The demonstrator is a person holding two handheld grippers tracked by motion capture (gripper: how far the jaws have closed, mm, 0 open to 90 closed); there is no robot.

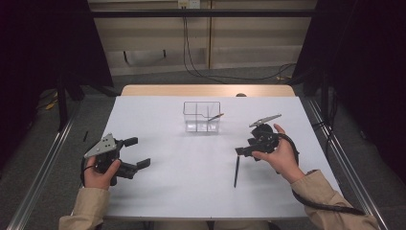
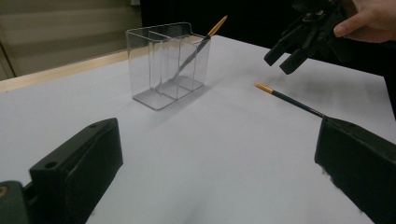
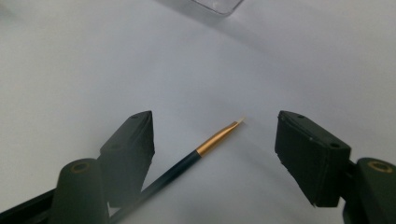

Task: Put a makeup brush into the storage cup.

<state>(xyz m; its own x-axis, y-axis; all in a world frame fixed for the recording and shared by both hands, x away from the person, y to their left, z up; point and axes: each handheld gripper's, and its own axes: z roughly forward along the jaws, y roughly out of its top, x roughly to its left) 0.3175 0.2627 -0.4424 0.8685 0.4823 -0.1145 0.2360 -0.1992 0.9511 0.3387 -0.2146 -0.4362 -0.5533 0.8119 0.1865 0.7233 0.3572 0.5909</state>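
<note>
Right gripper hovering over brush lying on table, near-right of clear holder; jaws parted, nothing gripped. Left gripper idling open, near left. Advice: centring jaws across shaft, lowering squarely before pinching.

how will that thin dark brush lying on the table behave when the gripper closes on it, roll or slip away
The brush looks thin, round and straight, so it will probably roll on the smooth white table if nudged sideways. It seems light and stiff, likely lifting without bending. The right gripper is open around its gold-banded end, so a grip there may let the long handle droop.
</note>
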